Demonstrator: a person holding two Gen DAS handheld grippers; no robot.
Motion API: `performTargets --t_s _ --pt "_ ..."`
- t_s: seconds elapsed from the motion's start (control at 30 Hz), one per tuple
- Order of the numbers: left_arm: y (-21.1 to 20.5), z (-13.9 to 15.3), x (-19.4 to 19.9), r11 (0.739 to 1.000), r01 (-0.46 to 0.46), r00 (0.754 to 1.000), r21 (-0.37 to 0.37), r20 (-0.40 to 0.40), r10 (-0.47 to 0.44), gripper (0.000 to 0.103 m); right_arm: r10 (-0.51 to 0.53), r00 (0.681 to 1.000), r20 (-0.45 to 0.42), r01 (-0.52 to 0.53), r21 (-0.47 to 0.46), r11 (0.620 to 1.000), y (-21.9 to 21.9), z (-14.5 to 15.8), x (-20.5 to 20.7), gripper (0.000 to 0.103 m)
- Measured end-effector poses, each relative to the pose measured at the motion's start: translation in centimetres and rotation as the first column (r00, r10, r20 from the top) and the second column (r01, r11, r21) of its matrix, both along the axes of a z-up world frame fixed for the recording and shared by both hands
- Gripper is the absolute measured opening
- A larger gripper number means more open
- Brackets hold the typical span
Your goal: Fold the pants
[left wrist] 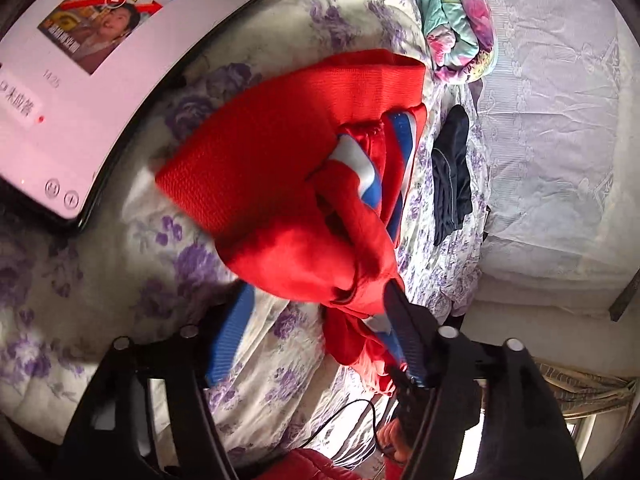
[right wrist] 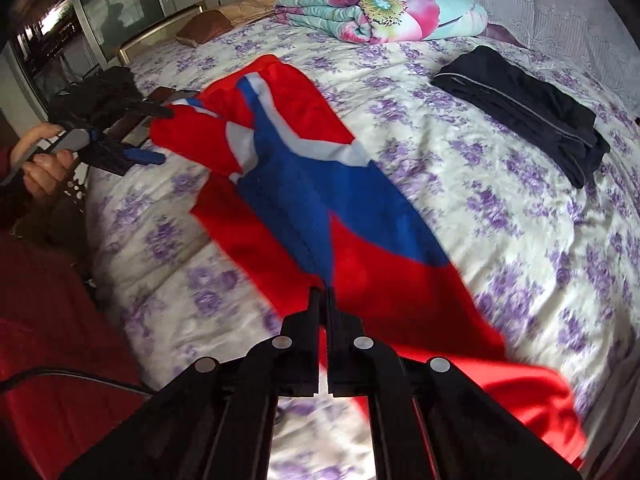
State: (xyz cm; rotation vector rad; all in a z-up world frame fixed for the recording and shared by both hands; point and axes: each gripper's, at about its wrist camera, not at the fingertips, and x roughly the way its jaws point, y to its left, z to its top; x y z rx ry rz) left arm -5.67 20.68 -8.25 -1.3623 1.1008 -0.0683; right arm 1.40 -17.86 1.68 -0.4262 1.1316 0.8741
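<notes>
I count one pair of red track pants with blue and white panels (right wrist: 320, 184), spread across one bed under a white sheet printed with purple flowers (right wrist: 500, 240). There is one folded dark navy garment with grey piping (right wrist: 528, 112), and one folded quilt in mint and pink floral fabric (right wrist: 384, 12). One brown pillow (right wrist: 204, 28) sits by the headboard. I hold two tools: my left hand-held gripper (right wrist: 154, 134) and my right hand-held gripper (right wrist: 323, 300), each with two fingers. One phone with a lit screen (left wrist: 100, 60) shows in the left wrist view.
</notes>
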Motion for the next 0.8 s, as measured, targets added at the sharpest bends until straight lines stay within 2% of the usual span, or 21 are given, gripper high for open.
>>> performTargets --t_s 0.1,0.3,0.33,0.4,0.47,0.57,0.67,0.7,0.73,0.77,0.8 --pt "-0.2 0.2 0.1 1.0 -0.001 1.0 0.007 -0.011 0.001 0.08 -0.048 0.993 -0.106 0.054 0.056 0.997 -1.2 -0.2 -2.9 0.003" --pt "-0.2 0.3 1.5 0.999 -0.002 1.0 0.039 -0.004 0.002 0.079 -0.187 0.947 -0.26 0.218 0.098 0.971 -3.4 -2.6 -6.1 0.003" --pt "-0.3 0.5 1.7 0.998 0.004 1.0 0.055 0.003 -0.005 0.075 -0.205 0.94 -0.273 0.24 0.1 0.966 -3.6 -3.0 -6.4 0.003" --pt "-0.3 1.0 1.8 0.994 0.036 0.999 0.103 0.01 -0.037 0.047 -0.214 0.932 -0.294 0.254 0.105 0.962 -3.5 -3.6 -7.1 0.003" --pt "0.2 1.4 1.4 0.987 0.063 0.998 0.151 0.014 -0.066 0.033 -0.21 0.917 -0.339 0.264 0.12 0.957 -3.4 -4.0 -7.5 0.007" --pt "1.3 1.3 0.2 0.976 0.093 0.996 0.199 -0.01 -0.093 0.028 -0.249 0.901 -0.356 0.311 0.128 0.942 -4.1 -3.8 -7.7 0.008" --pt "1.6 0.5 -0.7 0.973 0.11 0.994 0.202 -0.025 -0.107 0.028 -0.341 0.893 -0.294 0.405 0.194 0.894 -6.1 -0.8 -7.4 0.009" --pt "1.5 0.4 -0.8 0.971 0.113 0.994 0.212 -0.022 -0.11 0.028 -0.398 0.876 -0.271 0.459 0.22 0.861 -7.1 0.4 -7.0 0.029" --pt "1.3 0.5 -0.8 0.966 0.117 0.993 0.233 -0.019 -0.115 0.028 -0.475 0.846 -0.241 0.525 0.229 0.819 -8.2 1.4 -6.4 0.076" --pt "1.0 0.6 -0.6 0.958 0.124 0.992 0.258 -0.015 -0.125 0.029 -0.572 0.796 -0.2 0.605 0.217 0.766 -9.4 2.1 -5.6 0.091" --pt "0.6 0.8 -0.5 0.952 0.131 0.991 0.275 -0.006 -0.135 0.038 -0.653 0.737 -0.174 0.676 0.202 0.709 -10.4 2.5 -4.8 0.097"
